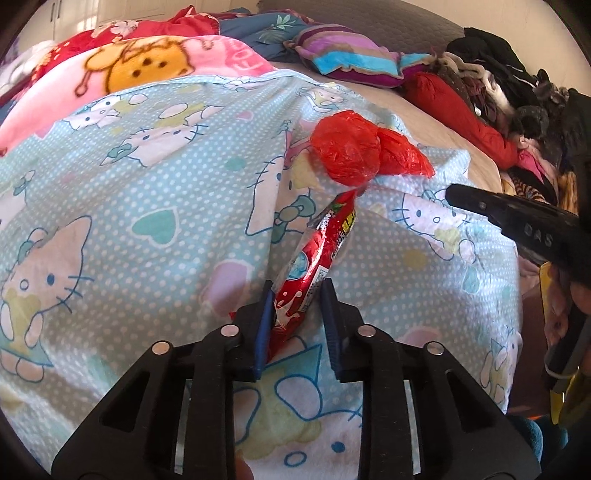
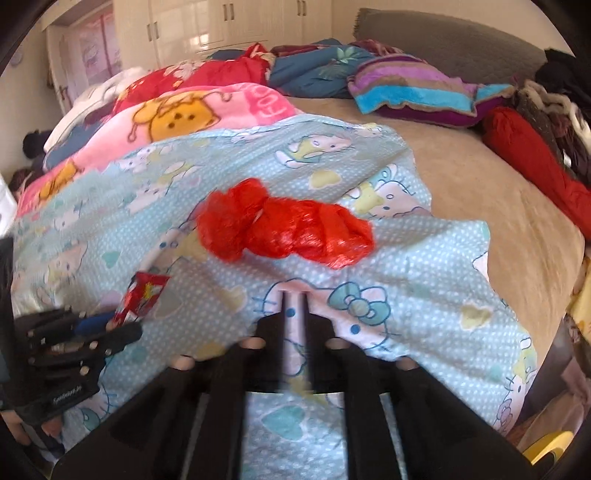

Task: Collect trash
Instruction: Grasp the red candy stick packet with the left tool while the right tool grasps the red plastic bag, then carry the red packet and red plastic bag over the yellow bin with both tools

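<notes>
From the left wrist view we see the red snack wrapper (image 1: 314, 266) at full length, running from between our left gripper (image 1: 297, 306) up toward the crumpled red plastic bag (image 1: 364, 149). The right wrist view shows only the wrapper's upper end (image 2: 142, 297), poking above the left gripper (image 2: 107, 332) at the left edge of the picture. That view alone shows the white wardrobe (image 2: 229, 22) behind the bed and the beige sheet (image 2: 480, 206) stretching to the bed's right edge.

Both pieces of trash lie over the blue cat-print quilt (image 1: 147, 206) near the foot of the bed. The bag sits close to the quilt's right edge, ahead of both grippers, and the wrapper's far tip reaches its underside.

Our left jaws are clenched on the wrapper's lower part, the blue pads pressing it from each side. Our right gripper (image 2: 294, 295) hovers over the quilt just short of the bag. Its jaws stand nearly together with a thin gap and nothing between them, though that view is blurred, so we cannot be sure they are fully closed. In the left view it enters from the right edge (image 1: 454, 194).
</notes>
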`<state>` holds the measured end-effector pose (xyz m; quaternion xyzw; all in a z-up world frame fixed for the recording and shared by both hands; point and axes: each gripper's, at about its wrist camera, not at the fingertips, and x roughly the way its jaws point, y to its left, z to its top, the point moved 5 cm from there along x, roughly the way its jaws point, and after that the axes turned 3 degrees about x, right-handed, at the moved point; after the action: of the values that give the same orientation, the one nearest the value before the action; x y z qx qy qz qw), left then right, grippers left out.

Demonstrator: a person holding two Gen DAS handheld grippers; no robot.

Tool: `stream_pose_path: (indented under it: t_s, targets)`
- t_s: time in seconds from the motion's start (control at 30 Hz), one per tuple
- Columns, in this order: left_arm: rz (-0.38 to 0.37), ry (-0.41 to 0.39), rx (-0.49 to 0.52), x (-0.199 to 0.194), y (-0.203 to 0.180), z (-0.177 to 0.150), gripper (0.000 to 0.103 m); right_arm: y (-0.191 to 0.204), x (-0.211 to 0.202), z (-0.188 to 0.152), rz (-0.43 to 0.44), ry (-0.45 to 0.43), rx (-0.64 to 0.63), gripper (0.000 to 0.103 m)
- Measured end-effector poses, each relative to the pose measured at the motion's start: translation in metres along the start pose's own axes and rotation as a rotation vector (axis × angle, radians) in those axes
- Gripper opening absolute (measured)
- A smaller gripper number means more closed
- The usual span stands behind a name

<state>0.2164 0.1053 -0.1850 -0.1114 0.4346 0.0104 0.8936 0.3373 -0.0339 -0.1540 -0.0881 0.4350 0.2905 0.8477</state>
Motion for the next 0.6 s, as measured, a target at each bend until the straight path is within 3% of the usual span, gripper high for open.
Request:
stream_pose_path:
  t_s: [0.03,0.07,0.2,0.33,0.37,0.43,0.6]
  targets:
    - [-0.005,-0.002,-0.001,-0.003,-0.001,-0.001,0.016,-0.003,0.001,0.003,0.003,-0.004,0.013,0.046]
    - [-0.007,-0.003,0.0,-0.004,-0.001,-0.002,0.015,-0.004,0.0,0.01,0.012,-0.02,0.031,0.049]
    - [-0.038,-0.012,0.005,-0.018,-0.008,-0.005,0.013,0.003,0.006,0.036,0.067,-0.056,0.054,0.057]
    - [-0.092,-0.02,0.006,-0.036,-0.019,-0.008,0.012,0.012,0.037,0.053,0.036,0.01,0.05,0.06]
    - [-0.103,-0.022,0.017,-0.04,-0.023,-0.01,0.012,0.011,0.047,0.052,0.023,0.044,0.06,0.052]
    - [-0.117,-0.027,0.035,-0.047,-0.031,-0.012,0.012,0.011,0.062,0.045,0.039,0.114,0.083,0.024]
    - [-0.162,-0.04,0.049,-0.056,-0.047,-0.01,0.012,0.016,0.044,0.02,0.089,0.072,0.095,0.018]
